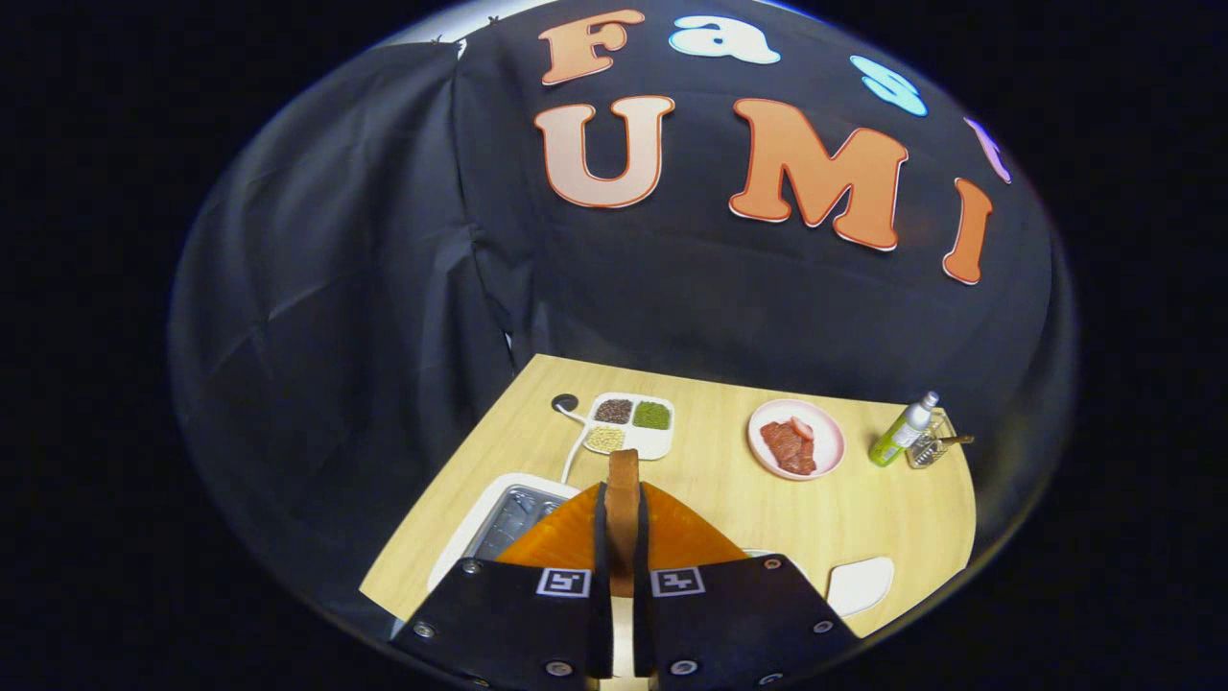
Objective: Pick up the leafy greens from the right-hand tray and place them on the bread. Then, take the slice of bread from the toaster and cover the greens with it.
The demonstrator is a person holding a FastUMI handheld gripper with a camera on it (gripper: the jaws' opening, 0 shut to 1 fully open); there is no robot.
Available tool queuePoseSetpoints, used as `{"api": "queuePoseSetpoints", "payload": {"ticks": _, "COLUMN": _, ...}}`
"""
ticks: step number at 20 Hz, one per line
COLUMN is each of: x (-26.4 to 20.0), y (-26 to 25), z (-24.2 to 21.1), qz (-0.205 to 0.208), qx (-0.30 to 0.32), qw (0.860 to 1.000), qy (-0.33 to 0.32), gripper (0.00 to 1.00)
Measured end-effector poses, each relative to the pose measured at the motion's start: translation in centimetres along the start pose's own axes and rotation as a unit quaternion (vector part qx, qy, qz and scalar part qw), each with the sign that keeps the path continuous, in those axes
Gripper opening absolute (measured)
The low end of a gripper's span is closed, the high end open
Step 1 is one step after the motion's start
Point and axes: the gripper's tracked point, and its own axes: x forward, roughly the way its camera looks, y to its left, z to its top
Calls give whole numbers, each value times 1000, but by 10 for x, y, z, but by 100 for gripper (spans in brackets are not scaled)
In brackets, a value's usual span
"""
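My gripper (623, 501) is shut on a slice of bread (623, 468) that stands on edge between the two fingers, its brown crust poking up just past the fingertips. Just left of the fingers stands the white toaster (499, 526) with its metal slots facing up; the bread is beside it and slightly higher. Whatever lies under the fingers is hidden by them.
On the wooden table (710, 499), a white divided tray (662, 446) of grains sits beyond the fingers, with a cable (574, 446) running to the toaster. Farther right are a pink plate (758, 429) with meat, a green spray bottle (900, 434) and a glass holder (929, 449). A white dish edge (859, 583) lies near right.
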Motion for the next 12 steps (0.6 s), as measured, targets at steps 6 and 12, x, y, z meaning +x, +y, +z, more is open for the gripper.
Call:
{"api": "queuePoseSetpoints", "payload": {"ticks": 6, "x": 5, "y": -37, "z": -52, "qz": 12, "qx": 4, "qw": 1000, "qy": 29, "gripper": 9}}
{"api": "queuePoseSetpoints", "payload": {"ticks": 12, "x": 16, "y": -63, "z": -103, "qz": 34, "qx": 24, "qw": 998, "qy": 51, "gripper": 9}}
